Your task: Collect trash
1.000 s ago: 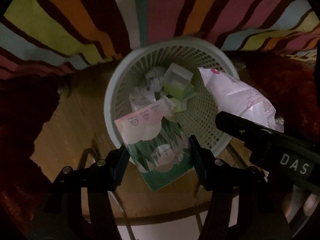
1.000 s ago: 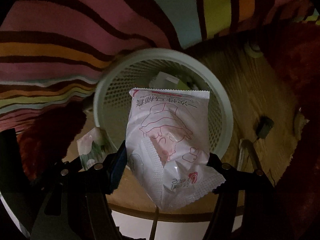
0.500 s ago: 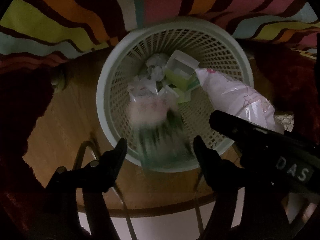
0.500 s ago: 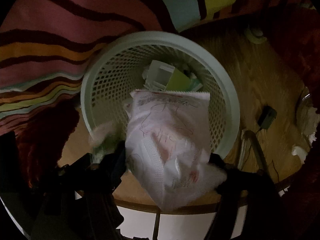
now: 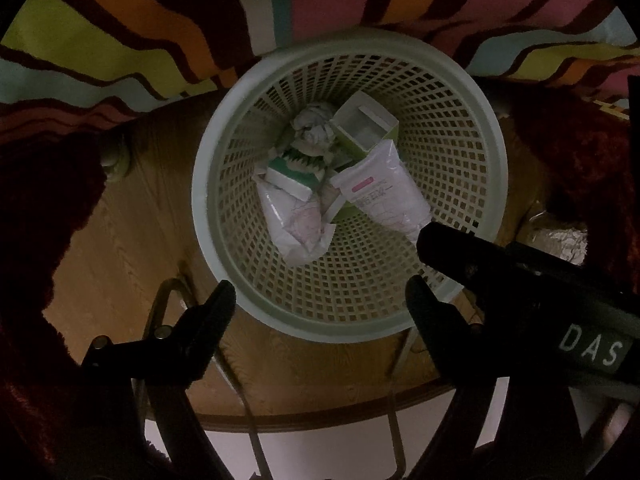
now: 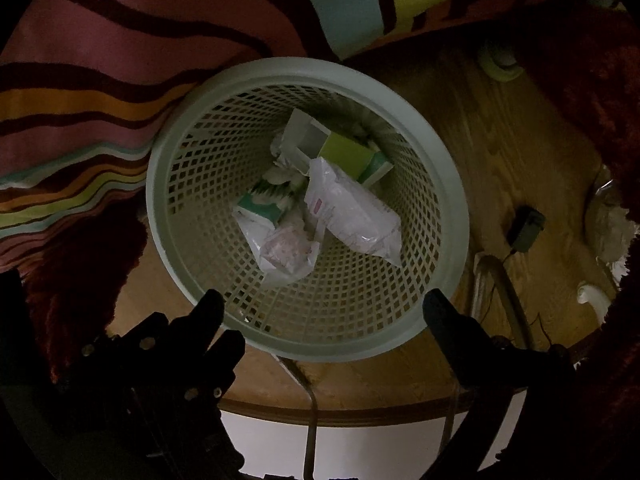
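Note:
A pale green mesh waste basket (image 5: 208, 216) (image 6: 456, 216) stands on the wooden floor. Inside lie a white-and-pink packet (image 5: 384, 196) (image 6: 352, 216), a green-and-white packet with a pink end (image 5: 296, 220) (image 6: 276, 232), an open green box (image 5: 366, 128) (image 6: 340, 152) and crumpled paper (image 5: 314, 124). My left gripper (image 5: 320, 300) is open and empty above the basket's near rim. My right gripper (image 6: 324, 308) is open and empty too; its finger shows in the left wrist view (image 5: 480, 256).
A striped rug (image 5: 160, 40) (image 6: 120, 60) lies beyond the basket. Dark red furry fabric (image 5: 44, 200) (image 6: 580, 80) flanks both sides. A small black adapter with a cable (image 6: 526, 228) lies on the floor (image 6: 520, 152) at the right. A round wooden edge (image 5: 320, 416) runs below the grippers.
Both grippers opened and let their packets go. The green-and-white packet and the white-and-pink packet dropped into the basket. Both grippers moved closer over the basket.

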### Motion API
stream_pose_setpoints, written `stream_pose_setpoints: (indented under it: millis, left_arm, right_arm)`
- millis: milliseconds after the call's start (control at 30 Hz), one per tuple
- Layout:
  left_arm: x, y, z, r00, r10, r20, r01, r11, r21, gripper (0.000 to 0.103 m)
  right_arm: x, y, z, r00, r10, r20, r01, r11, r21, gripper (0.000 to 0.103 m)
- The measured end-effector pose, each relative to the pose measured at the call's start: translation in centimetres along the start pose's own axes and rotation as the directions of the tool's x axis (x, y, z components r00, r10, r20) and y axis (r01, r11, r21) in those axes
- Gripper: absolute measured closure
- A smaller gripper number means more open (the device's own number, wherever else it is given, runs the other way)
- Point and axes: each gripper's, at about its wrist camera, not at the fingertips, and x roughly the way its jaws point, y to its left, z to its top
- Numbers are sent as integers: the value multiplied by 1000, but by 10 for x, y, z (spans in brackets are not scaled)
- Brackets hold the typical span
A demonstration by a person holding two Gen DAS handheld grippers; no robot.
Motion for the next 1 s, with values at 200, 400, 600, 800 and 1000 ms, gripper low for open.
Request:
stream_pose_setpoints:
  millis: [200, 400, 600, 800, 1000]
  left_arm:
    - [-13, 7, -4, 1000, -21, 19, 21, 1000, -17, 18]
    - [-43, 13, -14, 993, -11, 118, 13, 1000, -18, 19]
    - [-65, 19, -23, 982, 4, 189, 1, 1000, -24, 18]
    - [-85, 24, -33, 965, 12, 260, -6, 1000, -24, 19]
    - [-99, 27, -43, 950, 8, 313, 0, 1000, -25, 18]
  right_arm:
    - [-18, 6, -4, 997, -4, 78, 6, 999, -37, 8]
    - [-39, 8, -9, 984, 5, 178, 5, 998, -61, 8]
    - [-59, 10, -17, 968, 27, 251, -6, 997, -82, 8]
    - [-87, 20, -33, 938, 15, 347, 39, 988, -147, 8]
    - [-111, 28, -49, 891, -1, 454, 100, 976, -195, 8]
